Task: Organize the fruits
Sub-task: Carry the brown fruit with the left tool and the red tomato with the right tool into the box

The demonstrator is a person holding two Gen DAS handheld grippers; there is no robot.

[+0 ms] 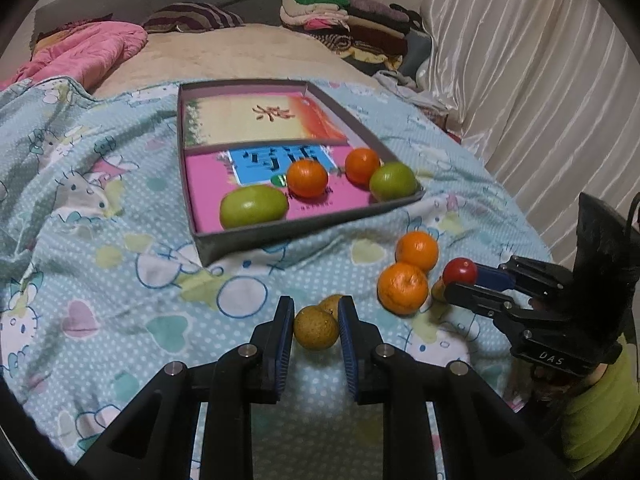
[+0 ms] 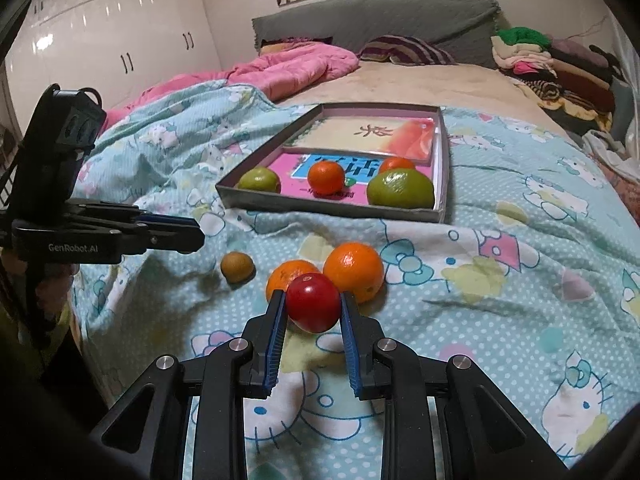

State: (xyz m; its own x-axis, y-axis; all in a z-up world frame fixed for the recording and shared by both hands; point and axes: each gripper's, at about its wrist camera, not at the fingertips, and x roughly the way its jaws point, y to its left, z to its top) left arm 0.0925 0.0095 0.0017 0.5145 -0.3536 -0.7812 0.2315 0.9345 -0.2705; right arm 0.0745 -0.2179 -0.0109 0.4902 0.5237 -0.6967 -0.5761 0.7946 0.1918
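A shallow grey box (image 1: 308, 224) (image 2: 332, 206) lies on the bed and holds two green fruits (image 1: 254, 206) (image 2: 400, 188) and two oranges (image 1: 307, 178) (image 2: 326, 177). My left gripper (image 1: 316, 328) is shut on a small brown fruit (image 1: 315, 327); a second brown fruit (image 1: 331, 303) (image 2: 237, 267) lies just behind. My right gripper (image 2: 313, 304) (image 1: 460, 280) is shut on a small red fruit (image 2: 313, 302) (image 1: 460, 271). Two oranges (image 1: 402, 288) (image 2: 354, 268) lie loose on the blanket beside it.
The blue cartoon-print blanket (image 1: 100, 240) (image 2: 520, 260) covers the bed's near part. A pink quilt (image 1: 80, 56) and a striped pillow (image 2: 404, 51) lie further back. Folded clothes (image 1: 344, 28) are stacked at the far right. White curtains (image 1: 540, 80) hang on the right.
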